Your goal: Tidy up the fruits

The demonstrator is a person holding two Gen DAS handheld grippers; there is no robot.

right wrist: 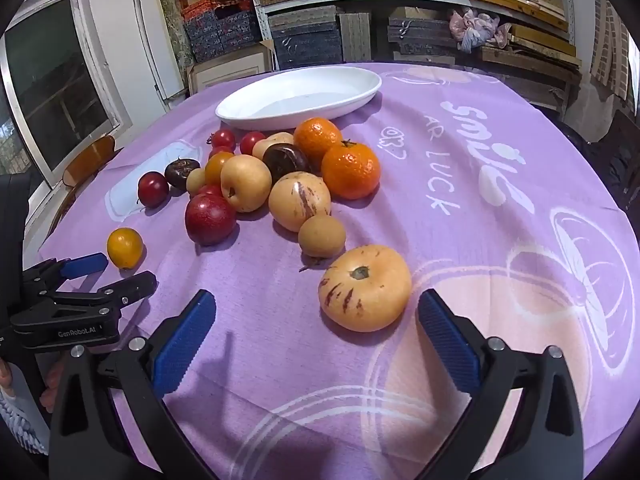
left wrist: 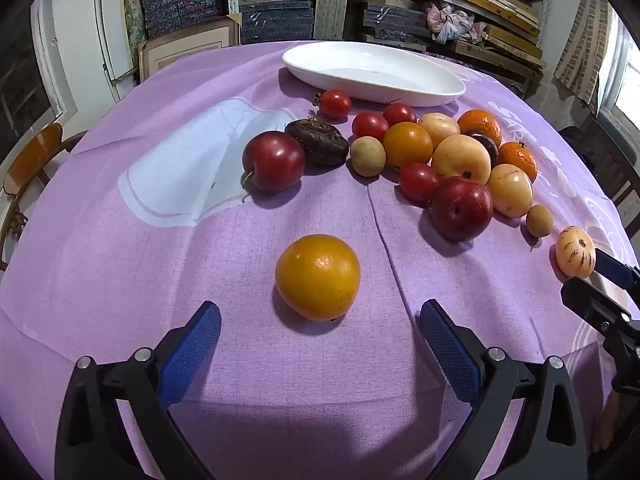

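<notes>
My left gripper (left wrist: 320, 320) stands open, and a yellow-orange round fruit (left wrist: 317, 277) lies on the cloth just ahead of its blue pads, untouched. My right gripper (right wrist: 316, 312) is open too, with a pale striped melon-like fruit (right wrist: 365, 287) lying just ahead between its fingertips, nearer the right pad. Behind them sits a heap of fruit: red plums (left wrist: 273, 161), cherry tomatoes (left wrist: 335, 103), two mandarins (right wrist: 350, 169), pale yellow fruits (left wrist: 461, 159) and a dark purple one (left wrist: 317, 142). A white oval dish (left wrist: 374, 70) stands empty at the far side.
A purple tablecloth (left wrist: 200, 264) with white print covers the round table. A wooden chair (left wrist: 32, 160) stands at the left edge. Shelves stacked with boxes (left wrist: 276, 12) fill the wall behind. Each gripper shows at the edge of the other's view.
</notes>
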